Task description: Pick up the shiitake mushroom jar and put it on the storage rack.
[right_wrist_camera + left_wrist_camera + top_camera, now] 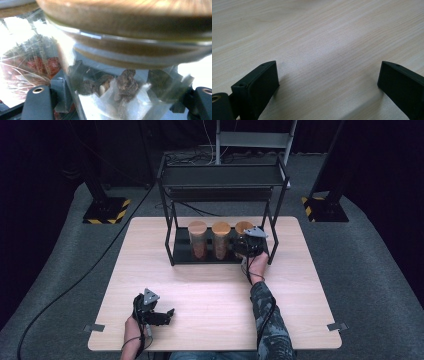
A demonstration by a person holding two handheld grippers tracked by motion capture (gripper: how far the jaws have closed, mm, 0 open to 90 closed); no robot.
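Observation:
Three clear jars with wooden lids stand in a row on the bottom shelf of a black rack (170, 237). My right gripper (246, 246) reaches in at the rightmost jar (243, 226). In the right gripper view that jar (125, 82), holding dark brown lumps, sits between the two jaws, whose pads (61, 93) press its glass on both sides, just below the lid. The middle jar (221, 239) and the left jar (198, 239) hold reddish contents. My left gripper (167, 315) rests on the wooden table (210, 290) near the front left, open (329, 72), with nothing between its jaws.
The rack has an upper shelf (222, 175) overhanging the jars, and thin posts at its corners. A neighbouring jar with red contents (37, 65) stands close on the left in the right gripper view. Cables lie on the grey floor behind the table.

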